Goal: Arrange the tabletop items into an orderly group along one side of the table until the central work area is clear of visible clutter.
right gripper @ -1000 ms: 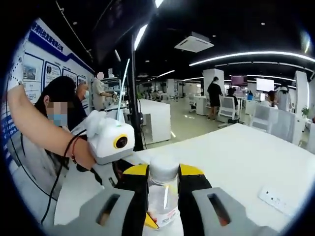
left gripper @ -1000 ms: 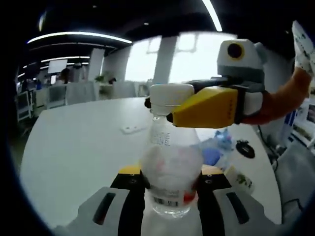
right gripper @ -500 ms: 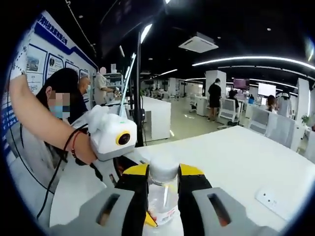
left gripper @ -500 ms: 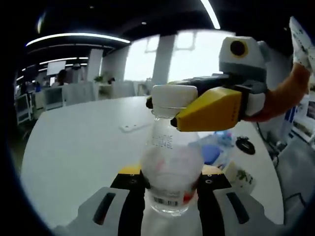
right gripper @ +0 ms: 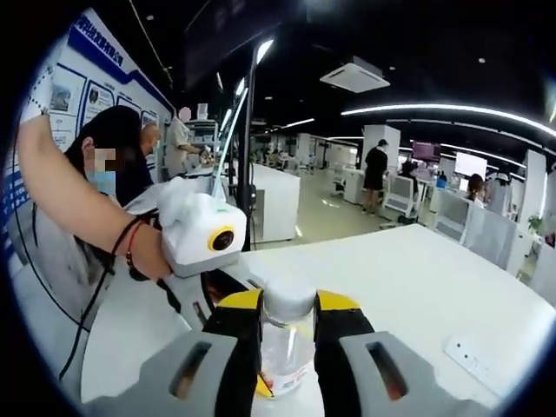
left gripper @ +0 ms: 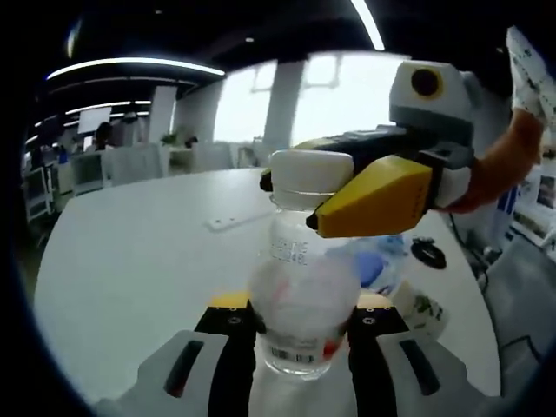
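The clear plastic bottle (left gripper: 300,304) stood upright over the near edge of the white table (left gripper: 139,261), held above its surface as far as the views showed. The left gripper (left gripper: 300,334) gripped the bottle's lower body, its yellow-tipped fingers (left gripper: 230,304) pressed against both sides just above the barcode label. The right gripper (left gripper: 300,187) came in from the right of the bottle, and its fingers were closed on the white cap (left gripper: 310,168) at the bottle's top. In the right gripper view the cap (right gripper: 287,298) sat between that gripper's own two fingers (right gripper: 241,304), with the bottle's clear body (right gripper: 284,356) hanging below it.

Beyond the bottle, a flat white power strip (left gripper: 228,221) lay on the table. To the bottle's right were a blue crumpled item (left gripper: 373,256), a small printed carton (left gripper: 417,306) and a dark round object (left gripper: 427,253) near the table's far edge. A person's forearm (right gripper: 82,208) reached to the left gripper's body (right gripper: 195,239).
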